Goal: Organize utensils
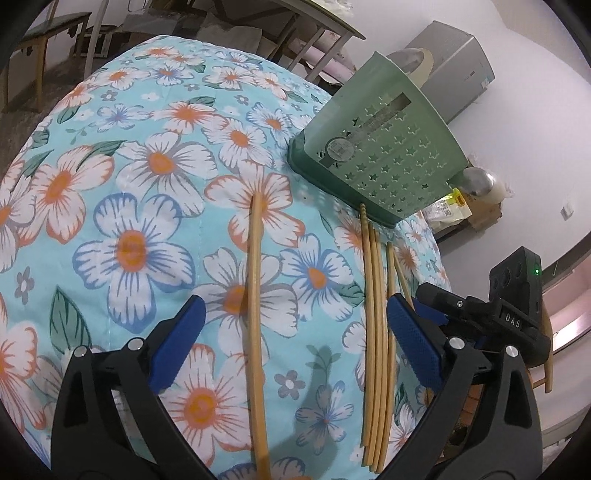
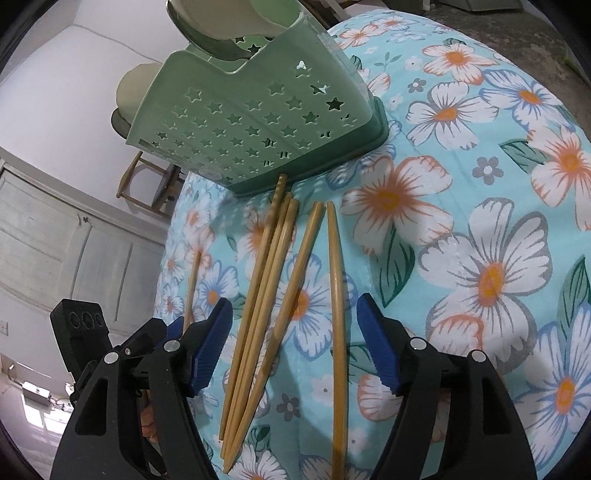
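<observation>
Here both grippers' fingers [image 1: 177, 343] stand spread, chopsticks [image 2: 258, 295] lying loose between them.

Floral cloth [image 1: 110, 206] covering the surface; grey cabinet [image 1: 458, 74] against white wall; wooden bench [image 1: 48, 33] beyond.

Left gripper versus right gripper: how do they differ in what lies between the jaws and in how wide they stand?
The left gripper straddles a single chopstick lying alone; the right gripper straddles the chopstick bundle, several lying close together. The left gripper's jaws stand wider than the right gripper's. Both are open, pads touching nothing, aimed toward the green holder on the floral cloth.
</observation>
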`<state>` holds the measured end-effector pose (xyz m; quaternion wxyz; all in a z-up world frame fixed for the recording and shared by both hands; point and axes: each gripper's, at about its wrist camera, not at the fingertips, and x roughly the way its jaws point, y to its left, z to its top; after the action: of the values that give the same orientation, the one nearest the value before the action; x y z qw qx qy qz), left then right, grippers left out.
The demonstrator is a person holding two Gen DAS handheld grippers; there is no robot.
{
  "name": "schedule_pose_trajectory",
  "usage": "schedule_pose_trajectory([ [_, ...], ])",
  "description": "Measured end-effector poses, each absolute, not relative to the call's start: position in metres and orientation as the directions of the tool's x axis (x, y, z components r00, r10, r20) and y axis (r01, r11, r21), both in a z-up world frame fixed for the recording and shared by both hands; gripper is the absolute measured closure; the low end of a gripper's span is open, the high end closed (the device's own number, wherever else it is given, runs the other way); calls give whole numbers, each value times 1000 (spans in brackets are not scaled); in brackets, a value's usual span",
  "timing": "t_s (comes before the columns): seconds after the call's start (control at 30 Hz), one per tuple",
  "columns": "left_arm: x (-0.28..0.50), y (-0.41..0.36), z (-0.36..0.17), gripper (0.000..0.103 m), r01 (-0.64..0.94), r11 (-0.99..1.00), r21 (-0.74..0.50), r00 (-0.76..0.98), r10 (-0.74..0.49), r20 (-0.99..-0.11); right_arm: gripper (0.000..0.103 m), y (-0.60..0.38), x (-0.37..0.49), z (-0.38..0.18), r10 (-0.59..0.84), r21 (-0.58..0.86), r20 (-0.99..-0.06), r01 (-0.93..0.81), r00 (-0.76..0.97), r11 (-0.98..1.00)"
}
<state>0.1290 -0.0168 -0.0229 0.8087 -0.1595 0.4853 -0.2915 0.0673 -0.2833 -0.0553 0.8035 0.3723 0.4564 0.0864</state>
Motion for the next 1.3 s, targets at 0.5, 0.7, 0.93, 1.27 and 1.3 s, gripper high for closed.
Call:
schedule_pose_trajectory([
  [0.5,130,-15,-23,8,303,773,-557,354,-635,-687,33,-285,66,-57,486,686,-660,198,573,700],
  [0.7,129,-16,-22,8,313,778,-545,350,-628,-695,32,-285,66,-57,487,688,-658,197,574,698],
  [0.93,129,-14,-23,8,310,762,-569,345,-648,-679,29,-283,67,-56,489,690,-654,190,578,698],
  [1.27,125,-14,-24,8,340,748,-570,353,-664,-659,21,-275,71,-55,484,683,-650,172,586,710],
  [1.3,125,-15,-24,8,342,754,-561,353,-656,-667,20,-274,71,-55,483,682,-651,171,586,712],
])
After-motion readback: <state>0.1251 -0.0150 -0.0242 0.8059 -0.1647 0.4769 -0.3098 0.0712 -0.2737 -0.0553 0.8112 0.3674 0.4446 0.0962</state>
